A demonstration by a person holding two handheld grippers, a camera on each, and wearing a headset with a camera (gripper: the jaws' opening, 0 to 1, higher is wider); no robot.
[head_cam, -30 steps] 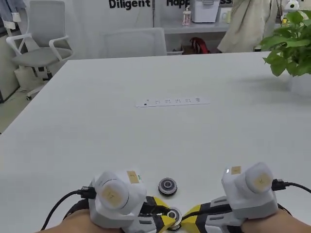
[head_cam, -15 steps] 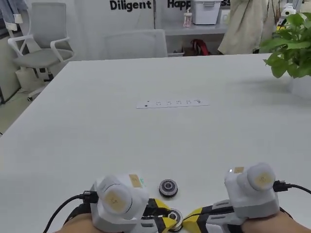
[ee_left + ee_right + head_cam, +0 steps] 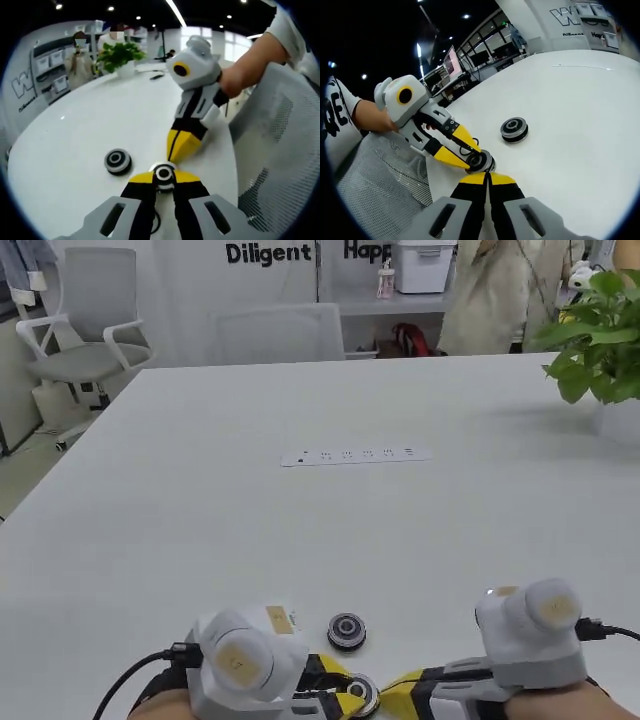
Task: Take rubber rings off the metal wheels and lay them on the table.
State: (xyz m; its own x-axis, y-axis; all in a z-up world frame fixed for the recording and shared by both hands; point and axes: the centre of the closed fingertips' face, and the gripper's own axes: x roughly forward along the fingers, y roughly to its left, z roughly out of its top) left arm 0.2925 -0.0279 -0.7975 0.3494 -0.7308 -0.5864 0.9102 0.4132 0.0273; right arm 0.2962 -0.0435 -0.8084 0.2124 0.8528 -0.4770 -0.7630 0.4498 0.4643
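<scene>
Head view: the left gripper (image 3: 340, 692) and the right gripper (image 3: 392, 698) meet tip to tip low over the table (image 3: 330, 530). A wheel (image 3: 359, 695) sits between their tips. A second wheel (image 3: 346, 630) lies flat just past the tips, not touching them.

Left gripper view: its jaws pinch the wheel (image 3: 164, 174) right at their tips. The right gripper (image 3: 182, 147) comes in from ahead, and its tip touches the far side of the wheel. The second wheel (image 3: 118, 161) lies ahead, left of the jaws.

Right gripper view: its jaws are pressed together, with the tips right at the near edge of the wheel (image 3: 480, 161). It is too small to tell if the ring (image 3: 491, 163) is nipped between them. The left gripper (image 3: 462, 154) holds the wheel from the far left. The second wheel (image 3: 514, 129) lies ahead, a bit right.

If the right jaws have just a thin bit of ring, they may slip off when they pull. A hard pull could yank the wheel out of the left jaws, and it might roll into the second wheel or off the near edge
</scene>
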